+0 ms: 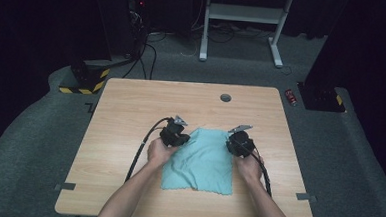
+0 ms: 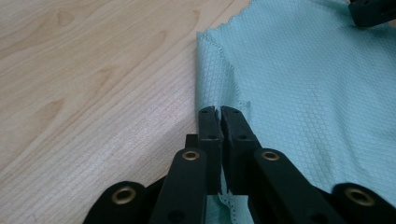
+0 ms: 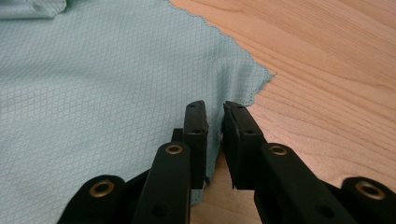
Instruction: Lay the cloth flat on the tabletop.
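A teal cloth [image 1: 203,161] lies flat in the middle of the wooden table [image 1: 131,110]. My left gripper [image 1: 175,137] is at the cloth's far left corner. In the left gripper view its jaws [image 2: 219,111] stand pressed together with the cloth's edge [image 2: 280,70] pinched between them. My right gripper [image 1: 238,143] is at the far right corner. Its jaws [image 3: 215,106] stand slightly apart, and the edge of the cloth [image 3: 93,93] runs into the narrow gap. The right gripper [image 2: 371,11] also appears across the cloth in the left gripper view.
A round cable hole [image 1: 225,97] sits near the table's far edge. Grey tape marks [image 1: 65,186] are at the near corners. On the floor beyond are a red can [image 1: 291,97], a white desk frame [image 1: 240,21] and a yellow-black striped base [image 1: 82,82].
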